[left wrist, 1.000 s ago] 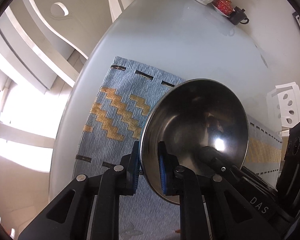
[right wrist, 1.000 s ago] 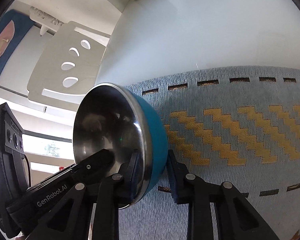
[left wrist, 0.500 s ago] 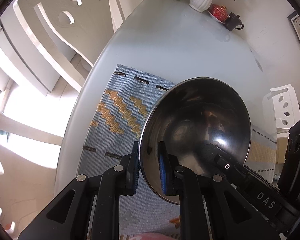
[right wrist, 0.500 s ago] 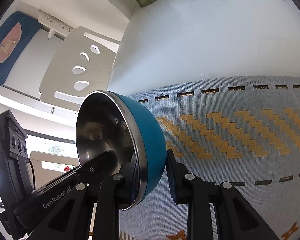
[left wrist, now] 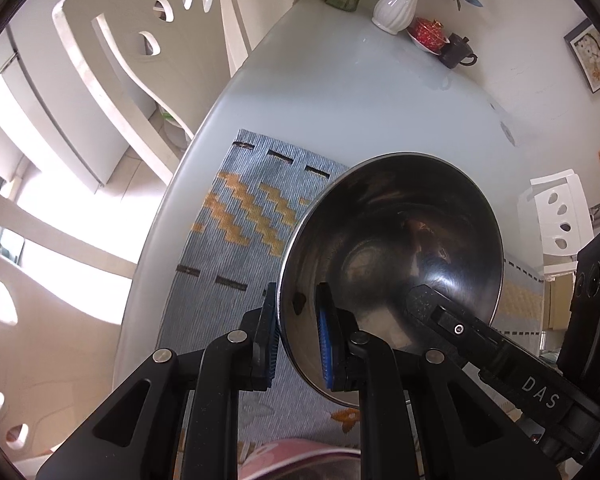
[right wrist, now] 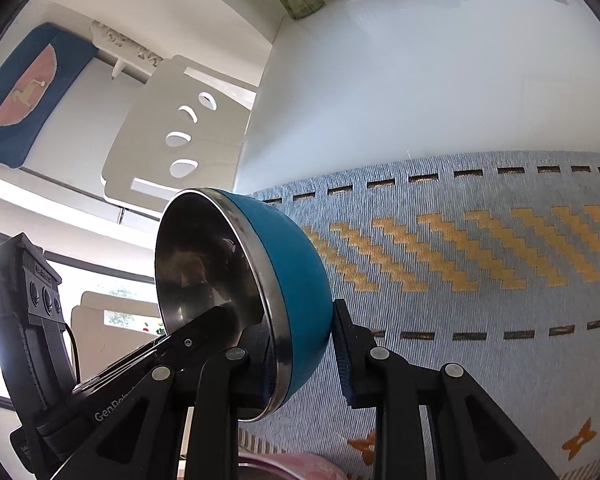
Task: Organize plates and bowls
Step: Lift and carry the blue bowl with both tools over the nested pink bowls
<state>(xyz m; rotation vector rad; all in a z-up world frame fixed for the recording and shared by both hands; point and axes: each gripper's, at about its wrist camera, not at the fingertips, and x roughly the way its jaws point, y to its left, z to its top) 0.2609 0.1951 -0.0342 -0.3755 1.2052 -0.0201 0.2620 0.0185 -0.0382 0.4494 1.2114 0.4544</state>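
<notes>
A pale glass dining table (left wrist: 340, 92) fills both views, with white cut-out chairs (right wrist: 172, 140) along its edge and a white vase (left wrist: 396, 8), a red cup and a dark teapot at its far corner. A blue woven runner (right wrist: 480, 260) with yellow zigzags lies across the table's near part.

One bowl (right wrist: 284, 272), steel inside and blue outside, is held by both tools at once. The left gripper (left wrist: 298, 340) pinches its rim, one pad inside and one outside, and the right gripper (right wrist: 300, 356) does the same from the opposite side (its inner finger shows in the left wrist view as the black bar reaching into the bowl). Both pairs of jaws are pressed hard on the wall, with no slack visible.

Compared with a second ago, more of the table and the far corner has come into view and the runner looks smaller beneath: the bowl has been lifted clear of the runner, tilted, well above it. A pink-rimmed dish (left wrist: 300, 456) now peeps in at the bottom edge. I judge this the carry stage, the bowl probably bound for stacking; where exactly cannot be told.
</notes>
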